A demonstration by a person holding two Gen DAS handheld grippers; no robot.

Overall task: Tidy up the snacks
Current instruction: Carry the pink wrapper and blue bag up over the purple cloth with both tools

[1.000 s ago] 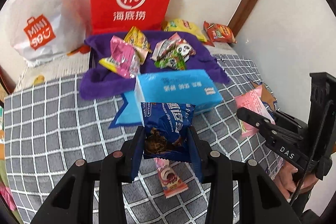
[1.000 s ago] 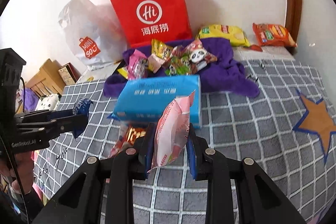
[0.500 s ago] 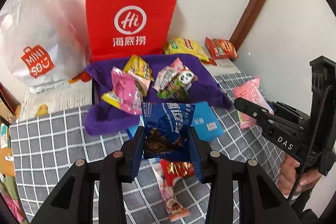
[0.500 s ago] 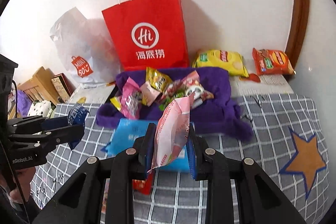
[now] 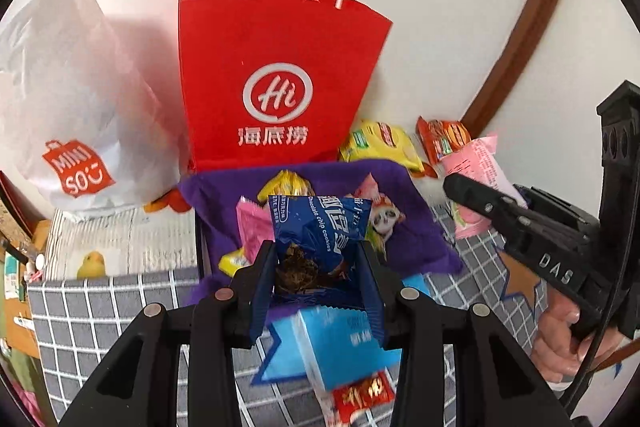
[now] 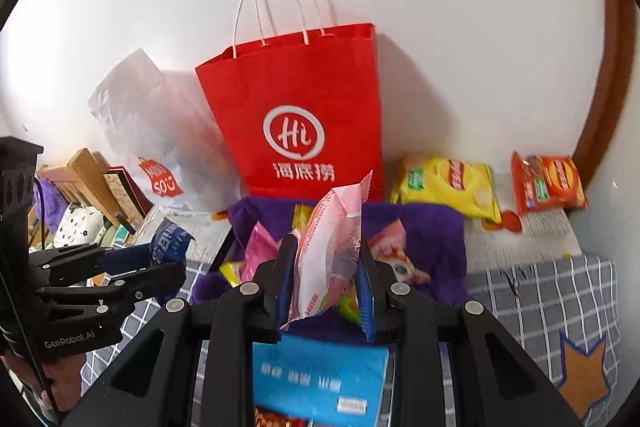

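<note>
Over the purple cloth (image 5: 416, 227) both tools hang with a snack apiece. Left tool (image 5: 318, 275) is clamped on a blue chocolate chip cookie packet (image 5: 320, 227), pads pinching its lower half, the top of the wrapper standing up above the fingers. From the right wrist view that same tool (image 6: 176, 263) shows at the left edge, the blue wrapper poking out past its tips. Right tool (image 6: 326, 279) grips a pink snack packet (image 6: 330, 251), upright and leaning a touch to the right, and it hangs over the heap on the cloth. Down on the cloth lie a pink packet (image 5: 254, 233), a yellow one (image 5: 286, 185) and a panda-print packet (image 5: 386, 219), all bunched together. Behind them a red paper bag (image 5: 280, 83) stands against the wall, with a white plastic bag (image 5: 68, 115) beside it on its left. To the bag's right, a yellow chip bag (image 6: 452, 187) and an orange one (image 6: 546, 183) lie side by side. Nearest the cameras, a light blue tissue pack (image 6: 320, 379) lies on the grey checked tabletop cover (image 6: 560, 299), with a small red packet (image 5: 364, 393) just in front.
</note>
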